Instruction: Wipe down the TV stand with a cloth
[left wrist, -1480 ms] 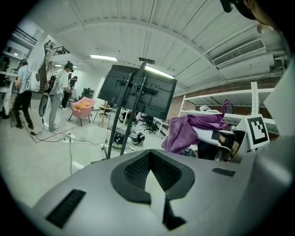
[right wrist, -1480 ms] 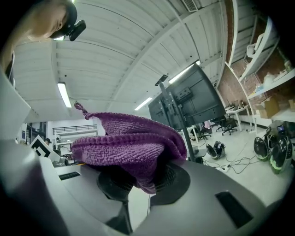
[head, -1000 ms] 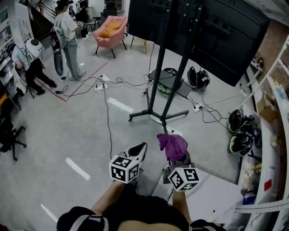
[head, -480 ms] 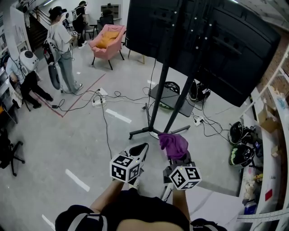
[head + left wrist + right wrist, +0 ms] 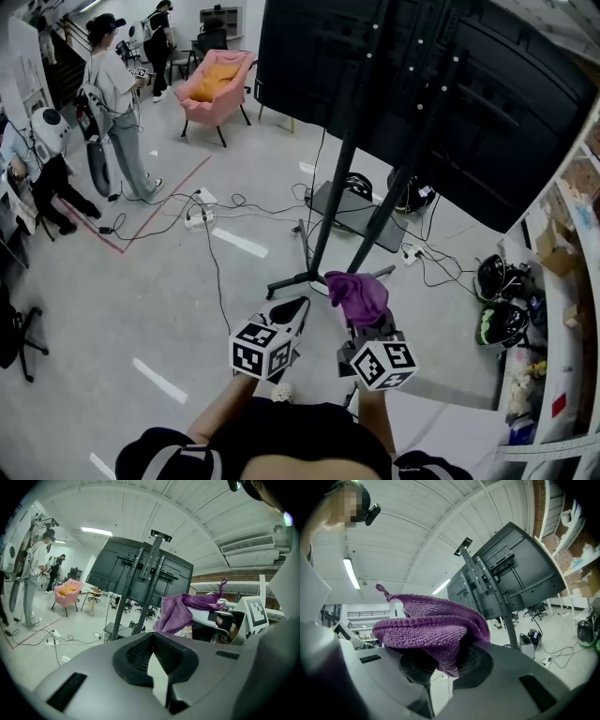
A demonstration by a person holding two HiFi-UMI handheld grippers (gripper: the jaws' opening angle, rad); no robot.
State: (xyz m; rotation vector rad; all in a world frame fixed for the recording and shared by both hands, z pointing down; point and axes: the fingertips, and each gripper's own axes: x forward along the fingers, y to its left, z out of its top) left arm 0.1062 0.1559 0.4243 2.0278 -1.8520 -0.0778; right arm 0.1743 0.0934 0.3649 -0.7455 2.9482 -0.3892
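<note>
cloth: purple and kinda nubbly, bunched into a lump [image 5: 429,623]. It's up in the air, draped over the tip of the right gripper, not touching the TV stand.
right gripper: [image 5: 366,326] jaws clamped on the cloth. A fold of it hangs down between the black pads and the rest flops over the top. Its marker cube is at 6 o'clock from the cloth in the head view.
left gripper: [image 5: 289,314] jaws together, nothing in them. It's just beside the right one, on its 9 o'clock side and about level with it.
TV stand: [image 5: 339,183] black, with two slanted posts running down to a base with feet on the floor. It's at 12 o'clock from the grippers, and the base is close past the cloth.
TV: [image 5: 441,89] big black screen mounted on the posts, seen from the back, filling the top of the head view from 12 to 2 o'clock.
floor: [image 5: 141,281] pale grey, with white tape dashes.
cables: [image 5: 202,211] black leads and a white power strip trailing off at about 10 o'clock from the stand's base.
armchair: [image 5: 214,82] pink with an orange cushion, way off at 11 o'clock.
person: [image 5: 108,103] standing near the armchair at 10 o'clock, well apart from the stand.
helmets: [image 5: 495,300] a couple of dark ones on the floor at 3 o'clock from the cloth.
</note>
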